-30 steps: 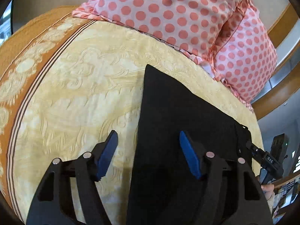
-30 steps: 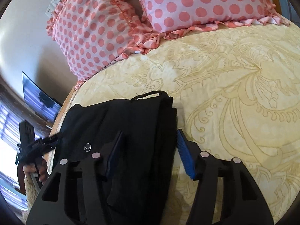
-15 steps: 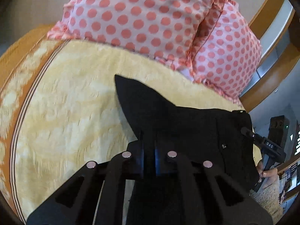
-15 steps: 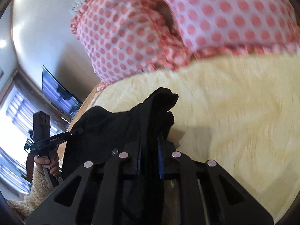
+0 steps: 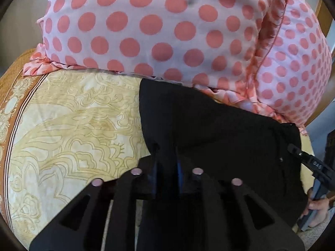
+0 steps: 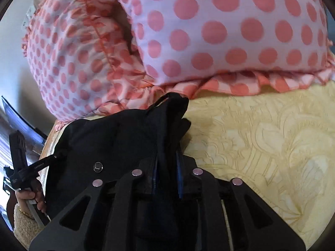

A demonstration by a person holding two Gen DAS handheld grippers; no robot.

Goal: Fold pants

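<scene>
The black pants [image 5: 219, 129] lie bunched on the yellow bedspread [image 5: 73, 125], their far edge against the polka-dot pillows [image 5: 167, 27]. The left gripper [image 5: 166, 167] and right gripper [image 6: 166, 167], both tilted downward, each pinch a fold of the fabric, their jaws having just eased slightly wider.

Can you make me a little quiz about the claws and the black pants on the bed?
1. True or false: the left claw is pinching the black pants.
2. What pattern is on the pink pillows?
   A. stripes  B. dots  C. stars
3. Fill in: the pants lie on a yellow ____.

Key: 1 true, and the right claw is pinching them too. 2 B. 3 bedspread.
</scene>
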